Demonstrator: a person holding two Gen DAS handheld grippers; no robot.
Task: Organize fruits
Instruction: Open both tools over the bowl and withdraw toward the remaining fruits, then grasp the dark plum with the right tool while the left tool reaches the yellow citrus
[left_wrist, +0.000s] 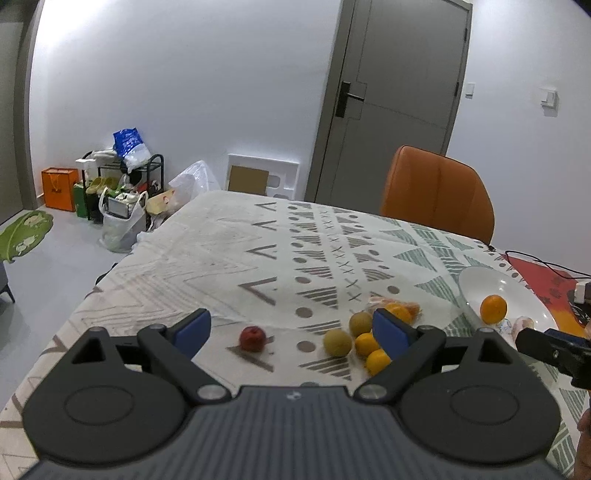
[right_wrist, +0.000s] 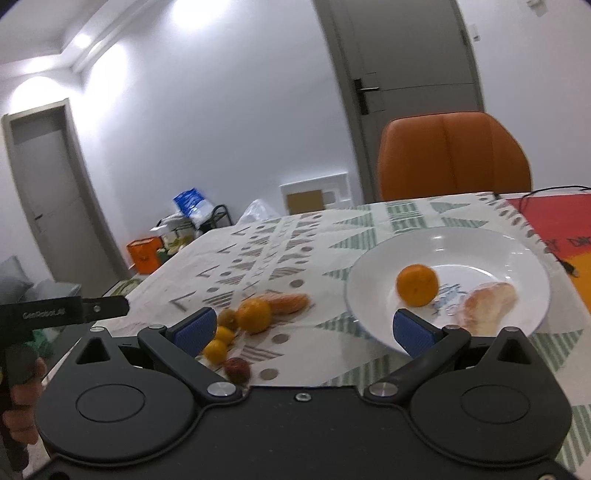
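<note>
A: A tabletop (left_wrist: 207, 258) with a patterned cloth; an orange chair (left_wrist: 439, 192) sits behind it.

B: Where is the fruit?

A: One orange (right_wrist: 417, 285) is on the white plate (right_wrist: 480, 243); a red apple (left_wrist: 252, 338) and more small fruits (left_wrist: 364, 341) lie on the cloth beside the plate.

B: And the grippers?

A: The left hand-held gripper (left_wrist: 291, 328) is spread wide, holding nothing; the right hand-held gripper (right_wrist: 304, 328) is wide too, also empty.

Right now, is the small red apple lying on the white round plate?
No, the small red apple lies on the patterned tablecloth, apart from the white round plate.
</note>
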